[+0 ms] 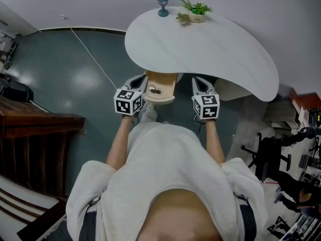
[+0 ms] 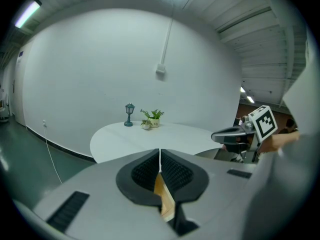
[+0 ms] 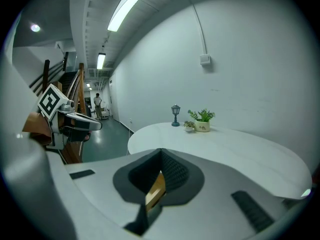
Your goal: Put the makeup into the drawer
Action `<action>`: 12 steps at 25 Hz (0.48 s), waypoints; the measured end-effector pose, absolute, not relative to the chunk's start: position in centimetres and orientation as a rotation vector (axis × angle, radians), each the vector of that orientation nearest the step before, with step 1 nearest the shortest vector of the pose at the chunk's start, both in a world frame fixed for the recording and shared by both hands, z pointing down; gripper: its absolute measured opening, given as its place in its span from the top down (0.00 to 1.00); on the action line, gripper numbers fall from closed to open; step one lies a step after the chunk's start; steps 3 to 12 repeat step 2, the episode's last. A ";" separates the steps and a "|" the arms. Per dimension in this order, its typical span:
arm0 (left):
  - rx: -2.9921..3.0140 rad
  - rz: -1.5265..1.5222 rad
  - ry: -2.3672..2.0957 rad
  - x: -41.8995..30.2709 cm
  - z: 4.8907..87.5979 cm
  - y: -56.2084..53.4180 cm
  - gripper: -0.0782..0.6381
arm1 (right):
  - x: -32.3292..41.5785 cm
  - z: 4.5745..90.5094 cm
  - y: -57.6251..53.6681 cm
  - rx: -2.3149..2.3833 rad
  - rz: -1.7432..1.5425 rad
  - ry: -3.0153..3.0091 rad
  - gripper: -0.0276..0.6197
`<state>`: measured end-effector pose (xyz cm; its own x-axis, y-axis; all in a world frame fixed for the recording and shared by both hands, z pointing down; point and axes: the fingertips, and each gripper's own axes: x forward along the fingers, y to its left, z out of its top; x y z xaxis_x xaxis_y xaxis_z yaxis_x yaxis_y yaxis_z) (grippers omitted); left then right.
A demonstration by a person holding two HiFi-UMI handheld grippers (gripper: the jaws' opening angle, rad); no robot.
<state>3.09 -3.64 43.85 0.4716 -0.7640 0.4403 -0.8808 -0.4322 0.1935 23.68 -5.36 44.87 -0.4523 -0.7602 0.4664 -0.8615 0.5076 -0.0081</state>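
Forearms (image 1: pixel 119 139) reach forward out of a white shirt (image 1: pixel 165 174), each hand carrying a gripper. The left gripper (image 1: pixel 139 80) and the right gripper (image 1: pixel 199 82) sit on either side of the open wooden drawer (image 1: pixel 168 84). Both have their jaws pressed together with nothing held. A small pale item (image 1: pixel 154 90), likely the makeup, lies inside the drawer toward its left side. Beyond it, the white desk (image 1: pixel 200 44) is bare except for a miniature lamp post (image 1: pixel 163 5) and two potted plants (image 1: pixel 196 10) at its far edge. With the makeup seemingly in place, the step looks like shutting the drawer. Set the closed jaws against the drawer front, one on each side of centre. Push evenly so it slides straight without skewing.
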 end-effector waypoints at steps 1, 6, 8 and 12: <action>2.328 0.402 -1.378 3.1 43.9 -3.7 0.87 | 23.6 44.9 -5.4 1.338 0.339 -2.350 0.96; 2.327 0.399 -1.379 3.1 43.9 -3.7 0.87 | 23.5 44.9 -5.4 1.336 0.336 -2.350 0.96; 2.327 0.399 -1.379 3.1 43.9 -3.7 0.87 | 23.5 44.9 -5.4 1.336 0.336 -2.350 0.96; 2.327 0.399 -1.379 3.1 43.9 -3.7 0.87 | 23.5 44.9 -5.4 1.336 0.336 -2.350 0.96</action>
